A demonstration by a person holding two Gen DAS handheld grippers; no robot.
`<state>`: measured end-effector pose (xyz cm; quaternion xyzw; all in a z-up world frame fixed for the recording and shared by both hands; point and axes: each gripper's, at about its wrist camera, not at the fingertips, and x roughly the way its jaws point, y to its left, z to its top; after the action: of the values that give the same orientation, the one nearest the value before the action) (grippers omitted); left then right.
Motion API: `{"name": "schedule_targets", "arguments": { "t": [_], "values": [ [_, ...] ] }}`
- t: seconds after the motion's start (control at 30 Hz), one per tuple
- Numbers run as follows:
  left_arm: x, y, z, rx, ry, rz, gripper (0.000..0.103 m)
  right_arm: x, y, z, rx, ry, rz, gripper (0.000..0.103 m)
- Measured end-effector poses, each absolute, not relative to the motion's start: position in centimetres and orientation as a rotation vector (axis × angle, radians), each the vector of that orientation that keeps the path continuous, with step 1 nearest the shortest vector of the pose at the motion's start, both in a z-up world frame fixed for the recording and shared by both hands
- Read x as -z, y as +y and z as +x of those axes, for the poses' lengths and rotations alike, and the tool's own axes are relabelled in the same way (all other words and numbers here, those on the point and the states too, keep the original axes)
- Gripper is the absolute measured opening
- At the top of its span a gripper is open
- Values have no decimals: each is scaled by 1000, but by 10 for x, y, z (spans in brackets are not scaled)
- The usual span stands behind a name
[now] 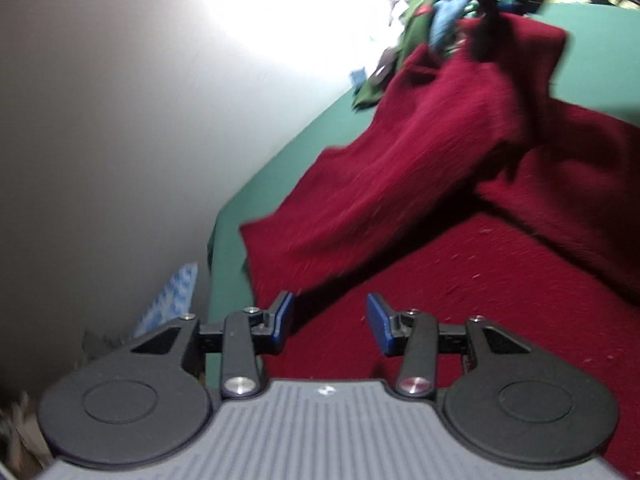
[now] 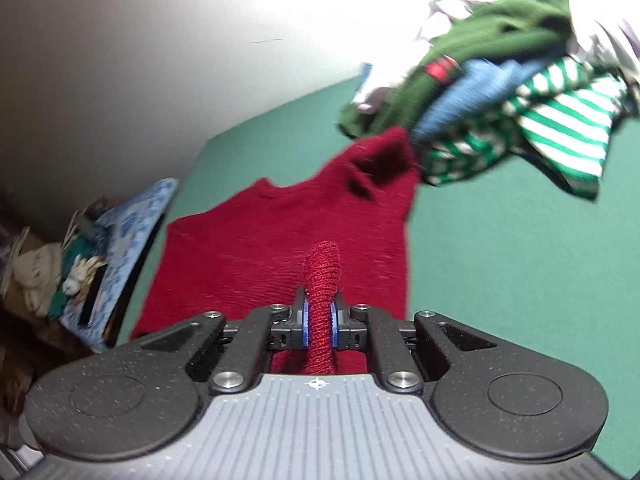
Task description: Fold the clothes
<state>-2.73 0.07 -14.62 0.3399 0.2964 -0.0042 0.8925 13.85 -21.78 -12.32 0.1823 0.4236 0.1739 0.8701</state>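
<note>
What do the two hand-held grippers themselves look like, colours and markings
Both look alike. The left hand-held gripper and right hand-held gripper have black linkage arms with silver pivot screws, blue pads on the fingers, two round black discs, and a ribbed grey body bearing a small white crosshair mark.

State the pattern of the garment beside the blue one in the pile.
Green and white stripes, clearest in the right wrist view.

Dark red knit sweater (image 2: 256, 248) spread on green surface (image 2: 500, 264), one fold raised
</note>
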Motion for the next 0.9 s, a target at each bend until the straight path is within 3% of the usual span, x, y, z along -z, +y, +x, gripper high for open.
{"name": "schedule_targets", "arguments": {
  "t": [0.1,0.23,0.43,0.57,0.63,0.7,0.8,0.83,0.87,0.9],
  "values": [
    [149,8,-18,-10,639,687,48,134,-225,140,-293,869,359,12],
    [154,10,16,-21,642,701,48,133,-231,130,-233,833,317,34],
    [157,12,36,-58,597,772,49,118,-203,80,-358,759,44,40],
    [157,18,42,-63,606,800,49,131,-170,63,-440,760,-140,54],
    [160,19,51,-60,622,803,49,140,-160,62,-442,767,-185,56],
    [163,21,59,-55,638,801,48,147,-157,65,-434,788,-193,53],
    [166,24,68,-48,651,785,37,147,-167,71,-400,810,-131,30],
    [167,26,70,-46,656,779,34,146,-172,72,-387,816,-107,12],
    [167,27,72,-47,659,773,30,146,-176,74,-374,821,-82,4],
    [167,28,74,-42,662,765,26,144,-181,75,-362,821,-56,4]
  ]
}}
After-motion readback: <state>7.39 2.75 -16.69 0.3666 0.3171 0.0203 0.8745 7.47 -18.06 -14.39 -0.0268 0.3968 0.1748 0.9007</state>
